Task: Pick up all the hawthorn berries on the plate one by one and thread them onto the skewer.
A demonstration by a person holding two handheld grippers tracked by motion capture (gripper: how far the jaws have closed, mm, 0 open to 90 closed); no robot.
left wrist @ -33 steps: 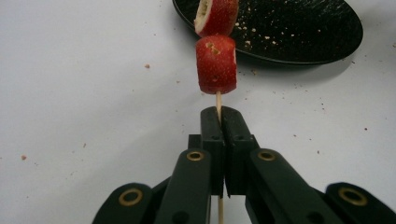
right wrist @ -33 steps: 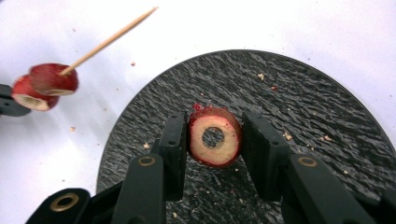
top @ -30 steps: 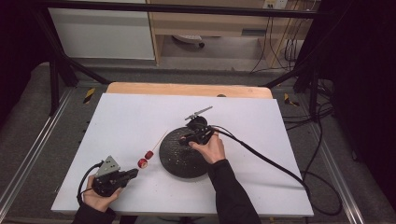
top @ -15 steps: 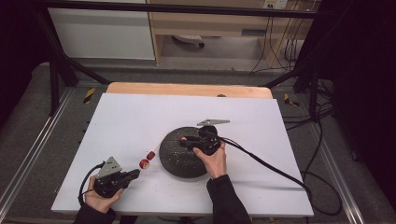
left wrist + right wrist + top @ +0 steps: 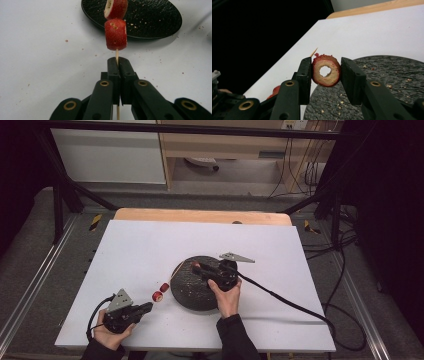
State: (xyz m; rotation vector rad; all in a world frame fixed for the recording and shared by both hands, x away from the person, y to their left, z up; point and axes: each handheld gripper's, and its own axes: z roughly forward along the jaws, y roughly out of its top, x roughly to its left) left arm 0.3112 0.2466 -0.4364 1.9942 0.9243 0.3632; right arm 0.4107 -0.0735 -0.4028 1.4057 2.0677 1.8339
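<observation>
The left tongs are clamped shut on a thin wooden skewer, which runs forward from their tips and carries two red fruit slices, the farther one reaching over the rim of a black textured plate. The right tongs pinch a third ring-shaped slice by its red rim, its pale cut face and centre hole turned toward the camera, just above the plate; the skewer's point shows just behind that slice.

The slice looks light, soft and easily crushed, so a gentle hold across the rim, leaving the hole free, seems best. The skewer is stiff but slender and could snap or twist if levered.

Seen from above, bare white surface lies open ahead of both tongs; the near edge sits close behind the left hand.
</observation>
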